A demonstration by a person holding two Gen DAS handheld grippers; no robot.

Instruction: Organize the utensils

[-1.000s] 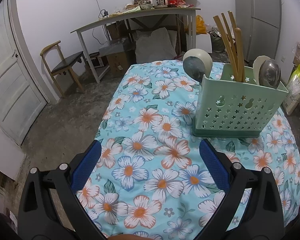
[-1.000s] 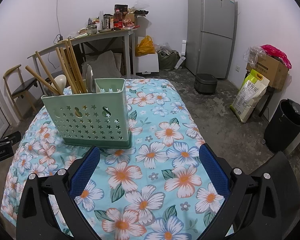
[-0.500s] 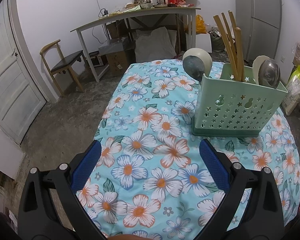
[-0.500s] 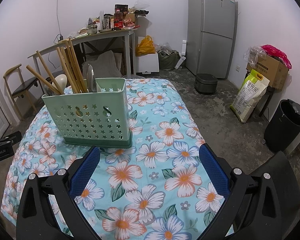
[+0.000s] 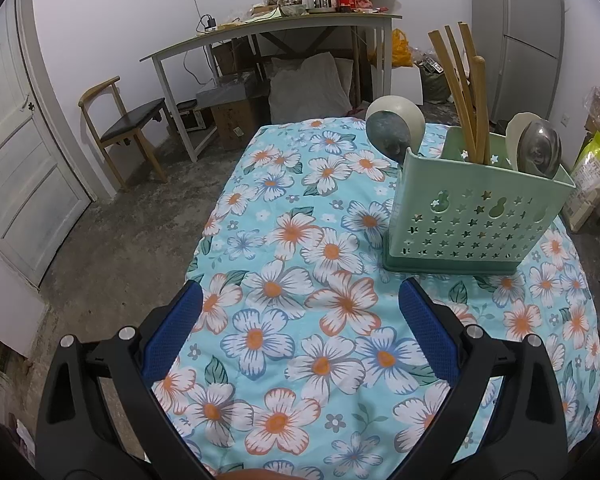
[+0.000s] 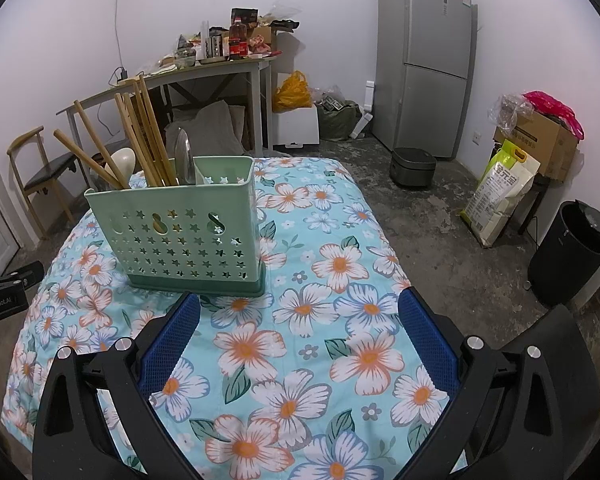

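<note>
I think the job is almost done, because I see no loose spoon or stick lying on the flowered cloth (image 5: 324, 320) that covers the counter. All the utensils I can see stand inside the green holder (image 5: 476, 220), so the green holder is my landmark. To do this step well, I would keep both tools up and away from the green holder, move slowly, and not bump it, since it looks light and could tip with tall things in it. My left hand-held gripper (image 5: 300, 328) is spread wide and holds nothing. The green holder sits ahead of it and off to its right, well apart from the blue pads (image 5: 172, 332). My right hand-held gripper (image 6: 300, 328) is wide too and also holds nothing. The green holder stands just ahead of it, a bit to its left, and the foot of the holder is near the left blue pad but not touching it. Inside the green holder, the wooden chopsticks (image 5: 464, 92) lean up out of the middle part. A metal spoon (image 5: 540, 152) with a pale spoon behind it stands at one end of the holder, and a dark spoon (image 5: 388, 136) with another pale one stands at the other end. If a last check is needed, I would look around the green holder for anything left out.
</note>
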